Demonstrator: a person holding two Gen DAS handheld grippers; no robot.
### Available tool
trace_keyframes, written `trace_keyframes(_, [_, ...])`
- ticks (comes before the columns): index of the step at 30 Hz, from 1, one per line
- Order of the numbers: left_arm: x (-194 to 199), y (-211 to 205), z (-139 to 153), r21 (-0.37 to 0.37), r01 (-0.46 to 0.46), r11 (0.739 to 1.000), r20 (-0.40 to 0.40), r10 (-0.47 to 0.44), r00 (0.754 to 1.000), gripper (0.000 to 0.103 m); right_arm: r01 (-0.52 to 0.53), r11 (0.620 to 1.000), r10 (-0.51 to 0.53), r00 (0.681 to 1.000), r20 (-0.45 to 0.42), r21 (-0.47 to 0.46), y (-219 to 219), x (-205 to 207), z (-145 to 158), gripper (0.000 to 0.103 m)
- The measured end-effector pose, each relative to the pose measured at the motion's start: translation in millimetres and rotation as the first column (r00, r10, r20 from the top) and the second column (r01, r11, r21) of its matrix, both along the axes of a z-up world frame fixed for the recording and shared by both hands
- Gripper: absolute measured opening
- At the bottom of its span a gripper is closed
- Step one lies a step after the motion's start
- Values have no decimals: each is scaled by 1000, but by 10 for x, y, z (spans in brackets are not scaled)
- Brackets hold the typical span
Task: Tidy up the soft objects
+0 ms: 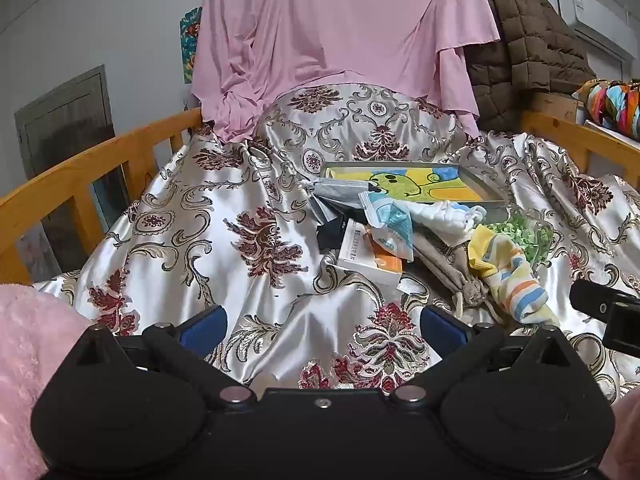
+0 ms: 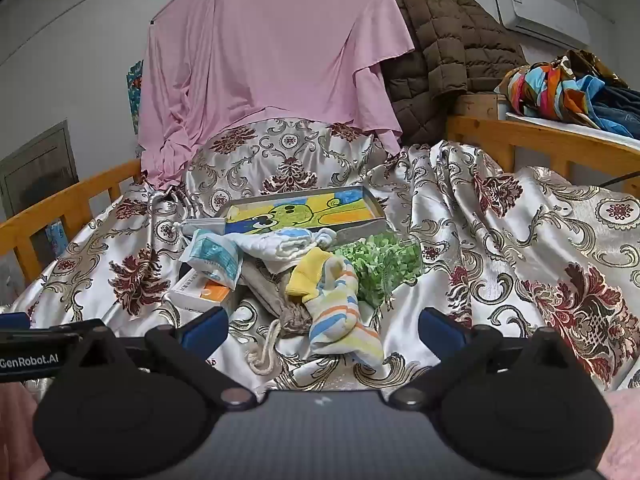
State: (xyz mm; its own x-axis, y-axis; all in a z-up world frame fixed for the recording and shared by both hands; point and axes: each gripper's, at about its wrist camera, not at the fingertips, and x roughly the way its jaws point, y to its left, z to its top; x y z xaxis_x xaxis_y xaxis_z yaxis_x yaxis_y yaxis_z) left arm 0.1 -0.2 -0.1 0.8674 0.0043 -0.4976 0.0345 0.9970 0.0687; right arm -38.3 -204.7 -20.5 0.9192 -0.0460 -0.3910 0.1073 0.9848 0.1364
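Satin bedspread, slick and rumpled, under a heap of mixed things. Striped sock nearest, toe toward the right gripper, resting partly on a grey drawstring pouch and just beside a clear bag of green bits. Both claws wide apart and empty; left gripper hovering over bare cloth, well short of the pile. Likely trouble: pinching satin along with the sock, snagging the pouch cord and dragging everything, or tipping the green bits out of their clear bag. Flat tray behind, painted frog on its floor, apparently empty inside; a white cloth and a mask packet lying against its near edge, outside. Small orange-and-white box shut, contents unseen.
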Motion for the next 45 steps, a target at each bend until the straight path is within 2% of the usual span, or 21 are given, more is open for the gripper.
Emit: trace_keyframes(45, [-1, 0, 0, 2, 0, 1000, 2, 0, 1000, 102, 2, 1000, -2, 1000, -13, 6, 2, 0, -29, 103])
